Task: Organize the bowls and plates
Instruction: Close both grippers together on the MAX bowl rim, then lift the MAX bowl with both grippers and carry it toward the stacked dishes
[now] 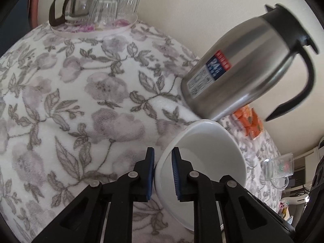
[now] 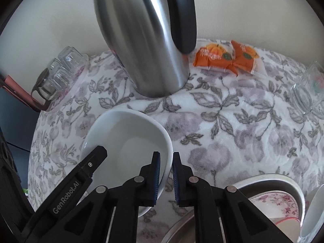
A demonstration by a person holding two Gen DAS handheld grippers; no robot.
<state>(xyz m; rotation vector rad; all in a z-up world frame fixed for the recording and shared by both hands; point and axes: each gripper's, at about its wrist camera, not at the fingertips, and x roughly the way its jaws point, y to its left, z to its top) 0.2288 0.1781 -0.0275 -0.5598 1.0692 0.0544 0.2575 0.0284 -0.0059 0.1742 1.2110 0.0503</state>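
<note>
Right now both grippers straddle the rim of one white bowl, landmark for everything below. Left gripper: one blue pad outside the wall, one inside, small gaps visible, so I read it as around the rim but not clamped hard; can't fully tell contact. Right gripper: same on the opposite rim, one pad inside, one outside, slightly parted. The bowl sits tilted over the floral cloth; whether its base touches the cloth is hidden.

Left to right relative to the bowl:
- Far left and behind: round tray with upturned glasses and a glass pot.
- Just behind: steel thermos jug, near the far rim.
- Right and behind: orange snack packets.
- Far right: clear glass mug.
- Near right: metal basin with a pink-patterned plate and another white dish.

Risks, my judgement:
- Glazed ceramic is smooth and the rim rounded; a thin two-point pinch could slip if the grippers pull unevenly.
- Lifting or swinging backward could clip the jug; it's tall and could tip.
- Plush cloth is soft and uneven, so a set-down bowl may rock.
- Dropping it into the basin could chip the crockery.
</note>
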